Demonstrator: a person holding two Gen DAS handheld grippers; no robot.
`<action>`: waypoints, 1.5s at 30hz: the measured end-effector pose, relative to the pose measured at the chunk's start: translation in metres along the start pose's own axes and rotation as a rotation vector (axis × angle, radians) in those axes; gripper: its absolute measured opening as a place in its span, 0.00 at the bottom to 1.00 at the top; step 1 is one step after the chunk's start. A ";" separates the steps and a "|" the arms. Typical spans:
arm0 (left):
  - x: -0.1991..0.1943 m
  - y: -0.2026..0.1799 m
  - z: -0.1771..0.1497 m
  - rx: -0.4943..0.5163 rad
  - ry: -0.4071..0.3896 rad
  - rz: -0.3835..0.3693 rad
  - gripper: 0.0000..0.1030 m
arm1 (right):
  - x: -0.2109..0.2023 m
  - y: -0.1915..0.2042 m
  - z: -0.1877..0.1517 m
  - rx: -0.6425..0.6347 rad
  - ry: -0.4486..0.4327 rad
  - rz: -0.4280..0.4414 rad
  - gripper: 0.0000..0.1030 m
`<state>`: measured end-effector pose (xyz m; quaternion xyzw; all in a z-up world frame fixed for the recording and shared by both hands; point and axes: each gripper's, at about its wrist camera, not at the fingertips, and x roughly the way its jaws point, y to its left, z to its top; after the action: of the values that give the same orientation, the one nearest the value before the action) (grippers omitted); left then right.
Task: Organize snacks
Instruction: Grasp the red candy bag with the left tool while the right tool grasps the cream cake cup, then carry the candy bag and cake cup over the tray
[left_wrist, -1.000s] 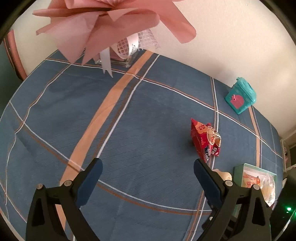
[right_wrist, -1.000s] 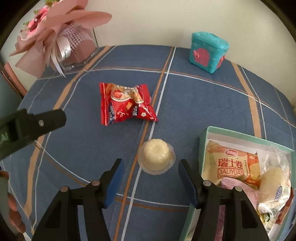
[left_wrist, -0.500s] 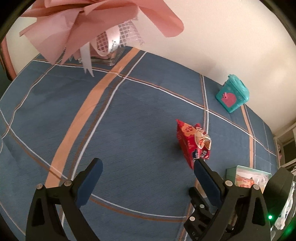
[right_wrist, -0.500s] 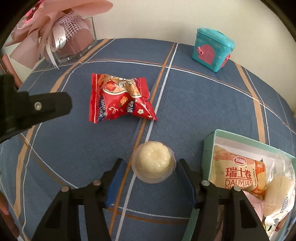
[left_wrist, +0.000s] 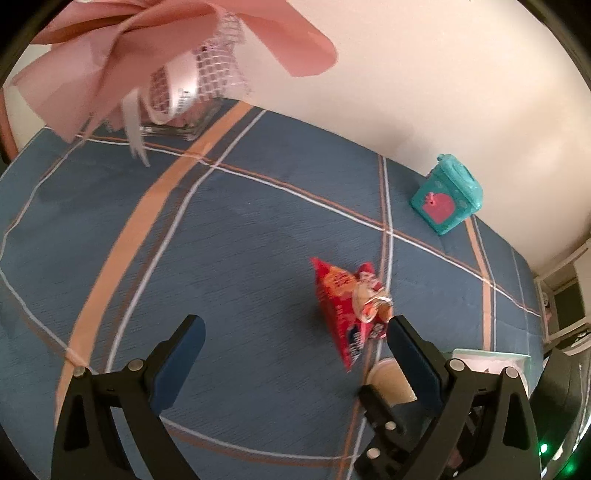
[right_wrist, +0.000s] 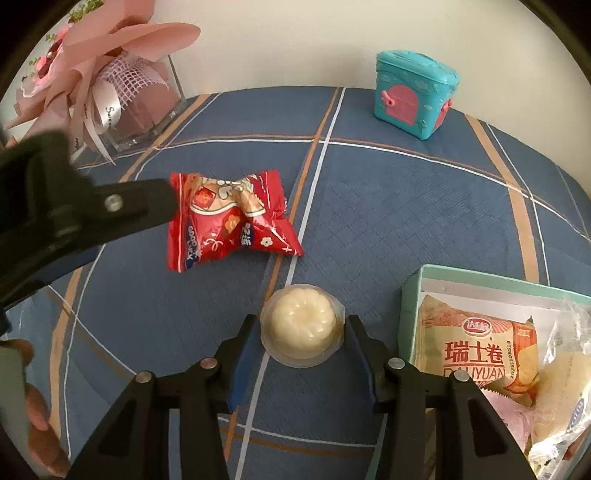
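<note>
Right claw closed in around a pale jelly cup, blue pads at the cup's clear rim on both sides; actual clamping hard to tell. Cup resting on the blue plaid cloth. Ahead and left of that claw, a red snack packet, well apart from the cup. To its right, a green box holding an orange wrapped roll and other wrapped snacks. Far ahead, a teal toy house; far ahead left, a pink bouquet in a clear box.

Left claw spread wide, gripping nothing, above the cloth, with the red packet just ahead of its right finger.
</note>
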<state>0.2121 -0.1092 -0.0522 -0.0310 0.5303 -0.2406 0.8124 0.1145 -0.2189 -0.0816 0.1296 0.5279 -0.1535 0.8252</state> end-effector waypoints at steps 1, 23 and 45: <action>0.002 -0.003 0.001 0.005 0.002 -0.008 0.96 | 0.000 -0.001 0.001 0.004 -0.002 0.007 0.48; 0.036 -0.028 0.017 0.024 0.061 -0.072 0.50 | -0.004 -0.012 0.003 0.023 -0.025 0.049 0.48; -0.014 0.007 -0.019 -0.104 0.067 -0.016 0.48 | -0.023 -0.009 -0.014 0.076 0.022 0.055 0.48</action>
<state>0.1940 -0.0930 -0.0510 -0.0695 0.5688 -0.2201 0.7894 0.0899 -0.2190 -0.0669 0.1770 0.5272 -0.1490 0.8176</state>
